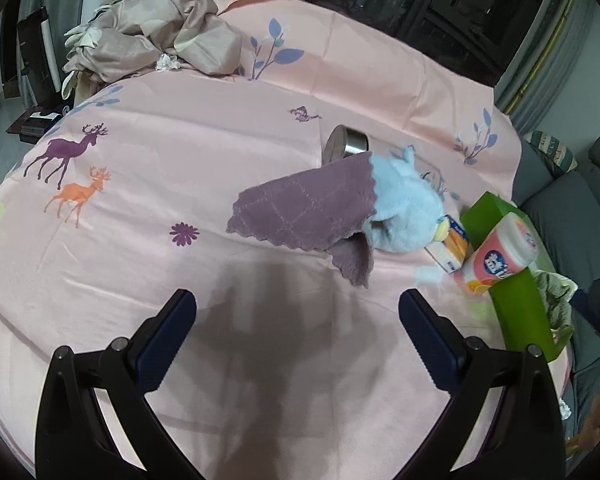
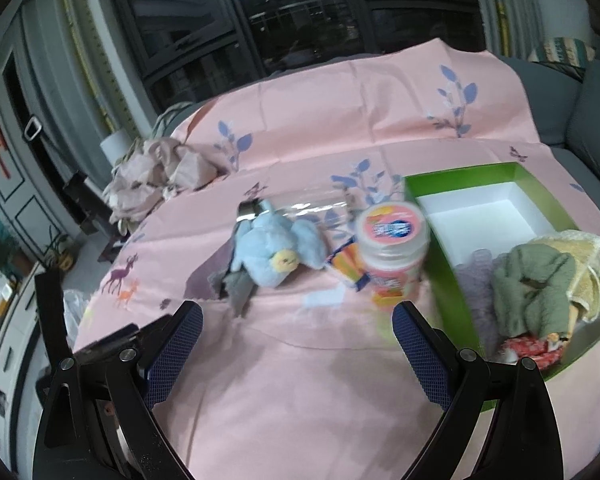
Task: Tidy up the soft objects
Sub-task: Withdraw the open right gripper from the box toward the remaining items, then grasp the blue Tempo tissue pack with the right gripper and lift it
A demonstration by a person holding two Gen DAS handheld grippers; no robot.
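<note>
A purple cloth [image 1: 308, 212] lies on the pink sheet, draped partly over a light blue plush toy [image 1: 404, 208] [image 2: 278, 250]. My left gripper [image 1: 298, 316] is open, a short way in front of the cloth, holding nothing. A green box [image 2: 440, 240] [image 1: 516, 312] with a white inside holds a green cloth [image 2: 536, 292], a yellow cloth [image 2: 580, 256], a lilac cloth [image 2: 476, 276] and a red patterned piece [image 2: 532, 350]. My right gripper [image 2: 298, 324] is open and empty, short of the toy and left of the box.
A pink-lidded jar [image 2: 392, 248] [image 1: 500, 256] and a small orange carton [image 2: 346, 264] [image 1: 452, 246] stand between toy and box. A metal tin [image 1: 346, 144] lies behind the toy. Crumpled beige fabric [image 1: 152, 40] is heaped at the far left. A grey sofa [image 1: 580, 208] borders the right.
</note>
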